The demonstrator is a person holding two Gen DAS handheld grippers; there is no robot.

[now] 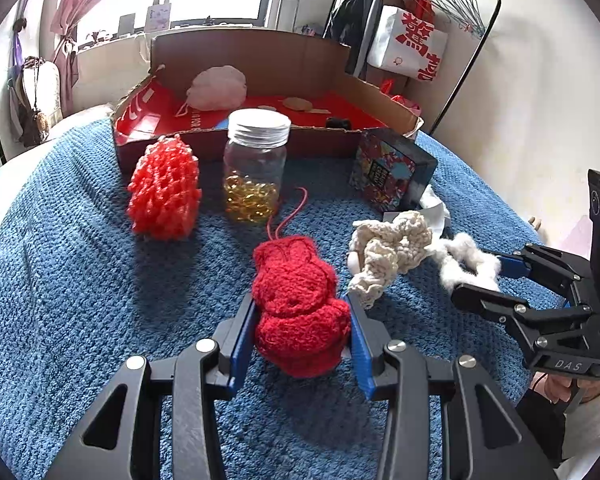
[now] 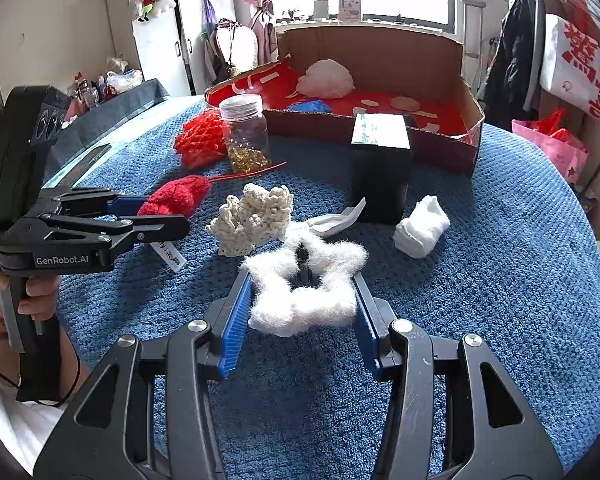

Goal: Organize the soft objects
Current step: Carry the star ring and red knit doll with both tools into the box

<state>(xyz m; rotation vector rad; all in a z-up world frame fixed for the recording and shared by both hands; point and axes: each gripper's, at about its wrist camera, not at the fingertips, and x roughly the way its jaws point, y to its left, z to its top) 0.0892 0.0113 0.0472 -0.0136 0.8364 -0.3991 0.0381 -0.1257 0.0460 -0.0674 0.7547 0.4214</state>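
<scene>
left tongs (image 1: pixel 302 322), marked "genrobot.ai", clamped a red crocheted toy (image 1: pixel 295 300) mid-bed on the nubby blue blanket (image 1: pixel 79 280). right tongs (image 2: pixel 303 304), marked "das", pinched a fluffy white wool tuft (image 2: pixel 304 288). cream crochet piece (image 2: pixel 255 216) lay between them.

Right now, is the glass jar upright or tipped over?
Upright: the glass jar stands on the blue blanket, lid on top, yellow capsules settled at its bottom.
</scene>
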